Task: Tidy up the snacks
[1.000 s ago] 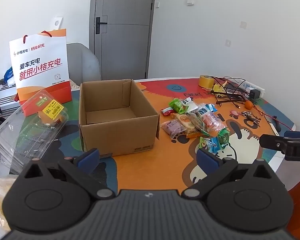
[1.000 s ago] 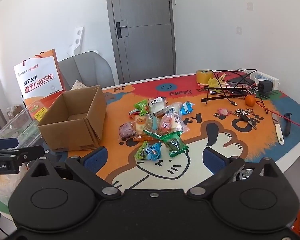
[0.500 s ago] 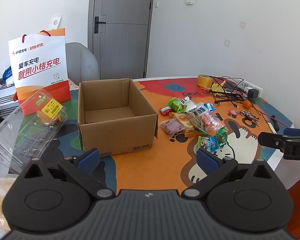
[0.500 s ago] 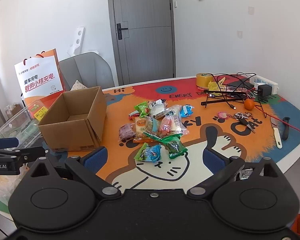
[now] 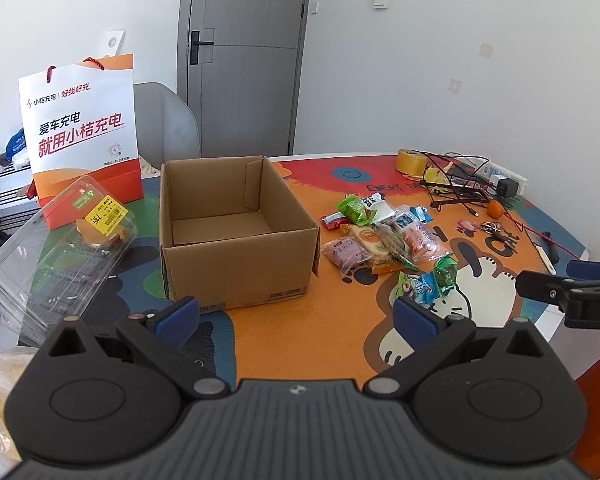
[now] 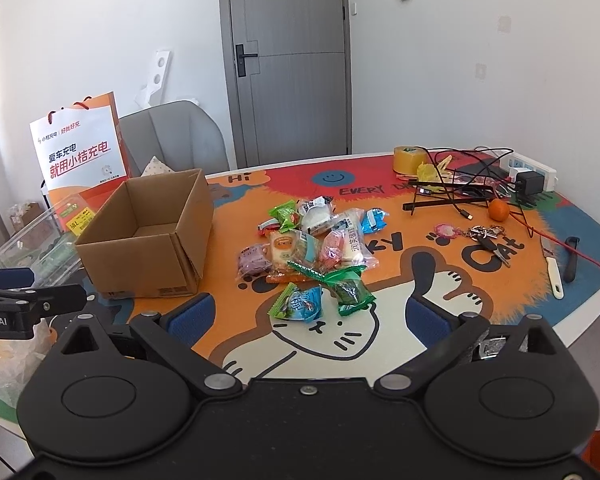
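While left gripper (image 5: 296,314) hovers with jaws spread, empty, open cardboard box (image 5: 236,232) sits just beyond; snack packets (image 5: 384,240) heaped right of box. Right wrist view: right gripper (image 6: 308,314) jaws spread, empty; snack packets (image 6: 312,248) just ahead, box (image 6: 148,236) far left.

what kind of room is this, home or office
Most likely a room in a home, perhaps a dining area: a round table under a cartoon cat cloth, a grey interior door, and an upholstered chair pushed against the table.

You have the open brown cardboard box (image 5: 236,232) on the cartoon-printed round table (image 5: 284,336), with the pile of wrapped snack packets (image 5: 384,236) just to its right.
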